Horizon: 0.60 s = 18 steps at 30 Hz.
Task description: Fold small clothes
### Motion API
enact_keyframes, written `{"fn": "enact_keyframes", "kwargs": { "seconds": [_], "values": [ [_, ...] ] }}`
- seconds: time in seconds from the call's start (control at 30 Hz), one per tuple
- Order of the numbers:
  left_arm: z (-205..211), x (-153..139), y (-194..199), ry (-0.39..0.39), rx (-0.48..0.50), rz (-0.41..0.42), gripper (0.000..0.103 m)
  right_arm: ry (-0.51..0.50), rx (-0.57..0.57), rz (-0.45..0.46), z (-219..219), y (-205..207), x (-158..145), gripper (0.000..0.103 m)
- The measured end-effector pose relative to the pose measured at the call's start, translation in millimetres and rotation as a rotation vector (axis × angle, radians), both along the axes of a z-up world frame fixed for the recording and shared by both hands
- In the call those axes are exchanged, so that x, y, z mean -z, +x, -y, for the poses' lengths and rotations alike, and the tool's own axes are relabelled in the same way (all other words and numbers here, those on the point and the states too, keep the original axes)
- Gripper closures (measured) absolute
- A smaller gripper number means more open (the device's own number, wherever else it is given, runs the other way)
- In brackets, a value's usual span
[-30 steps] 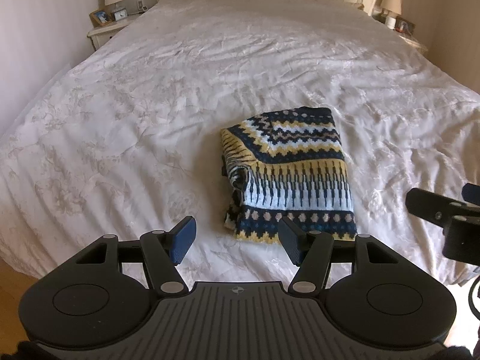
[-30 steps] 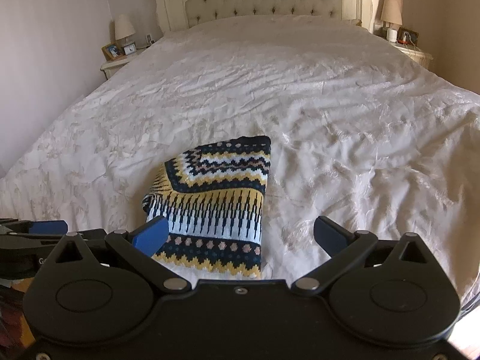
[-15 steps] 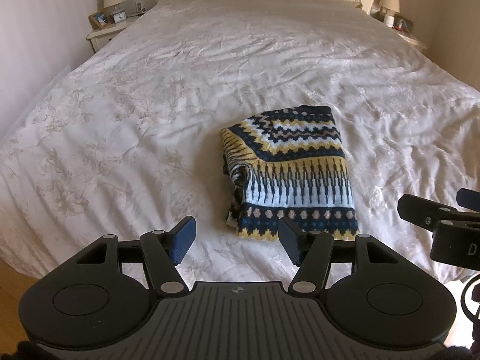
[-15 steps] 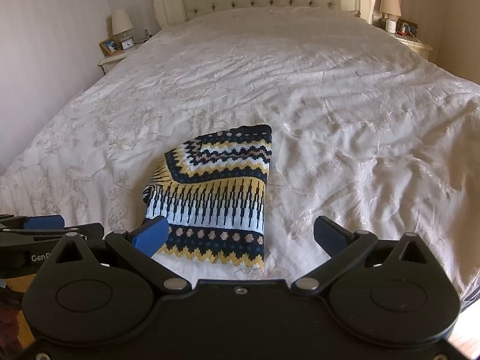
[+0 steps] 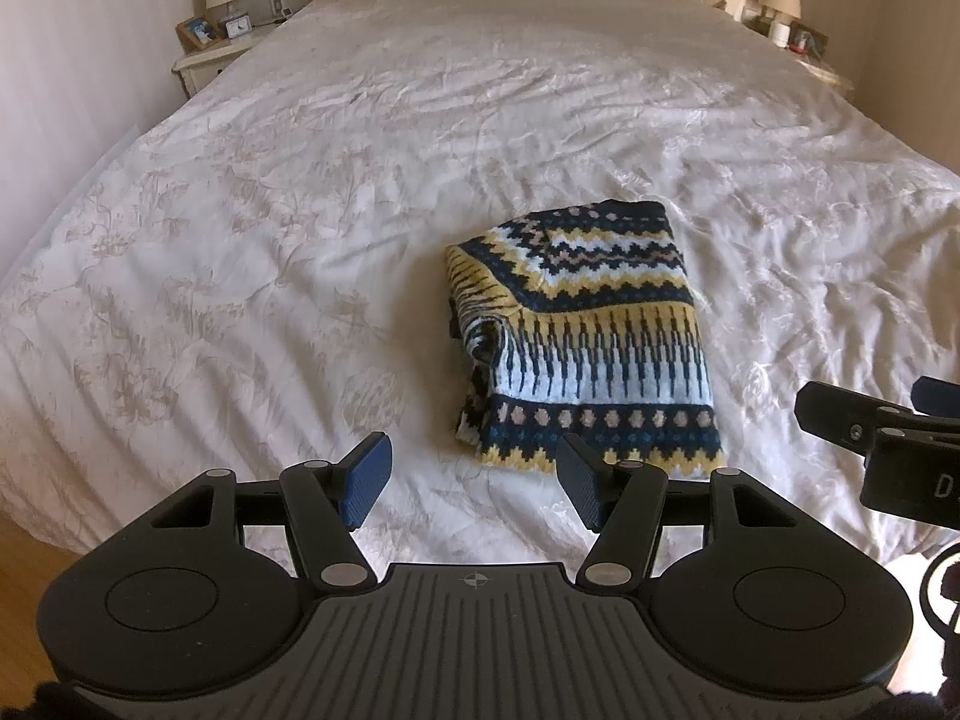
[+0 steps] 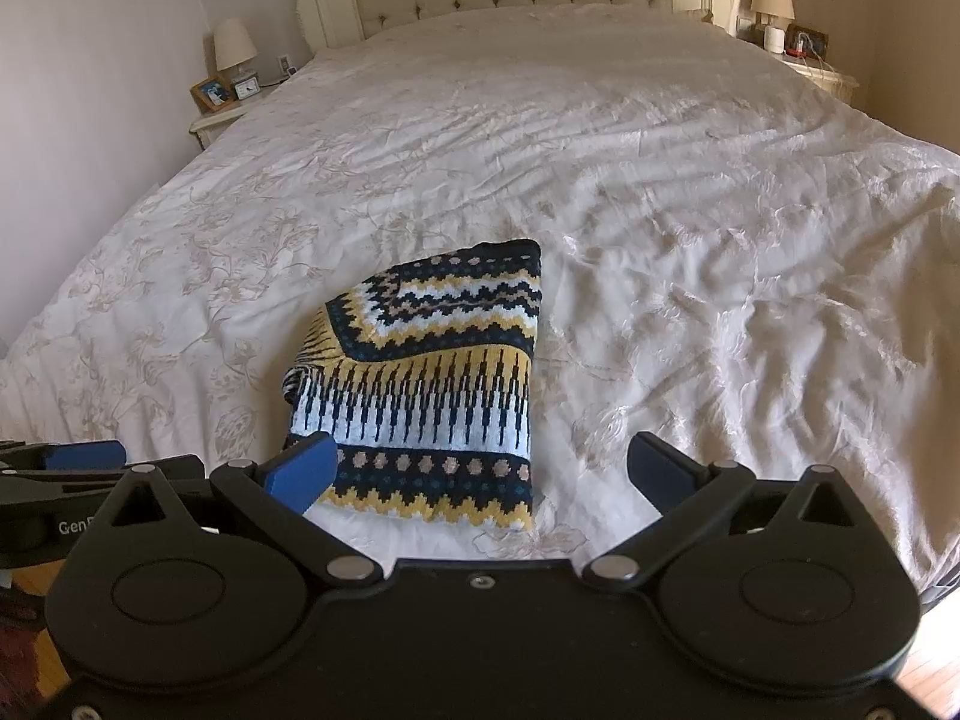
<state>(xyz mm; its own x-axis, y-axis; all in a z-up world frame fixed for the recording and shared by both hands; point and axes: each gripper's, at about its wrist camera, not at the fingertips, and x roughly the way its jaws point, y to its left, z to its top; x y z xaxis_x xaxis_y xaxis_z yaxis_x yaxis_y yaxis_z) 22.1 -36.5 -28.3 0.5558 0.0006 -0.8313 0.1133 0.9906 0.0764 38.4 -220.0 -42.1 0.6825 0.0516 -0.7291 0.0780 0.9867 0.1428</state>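
Left wrist view: the left claw (image 5: 474, 480) hangs released above the near edge of the bed (image 5: 300, 192), its 2 blue pads spread wide, holding nothing. The folded patterned sweater (image 5: 591, 342) lies on the white bedspread just beyond it. In the right wrist view, the right claw (image 6: 480, 474) is likewise released, the sweater (image 6: 426, 390) ahead of its left finger.

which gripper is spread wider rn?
The right gripper: its jaws gape past the folded sweater. The left gripper is open too, but narrower.
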Motion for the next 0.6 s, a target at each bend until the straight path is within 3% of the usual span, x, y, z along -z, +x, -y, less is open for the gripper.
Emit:
{"fn": "enact_keyframes", "kwargs": {
  "seconds": [0.6],
  "values": [
    [3.3,4.4,3.0,0.011,-0.009,0.0,0.043,0.003,0.003,-0.003,-0.9,3.3,2.9,0.001]
  ]
}}
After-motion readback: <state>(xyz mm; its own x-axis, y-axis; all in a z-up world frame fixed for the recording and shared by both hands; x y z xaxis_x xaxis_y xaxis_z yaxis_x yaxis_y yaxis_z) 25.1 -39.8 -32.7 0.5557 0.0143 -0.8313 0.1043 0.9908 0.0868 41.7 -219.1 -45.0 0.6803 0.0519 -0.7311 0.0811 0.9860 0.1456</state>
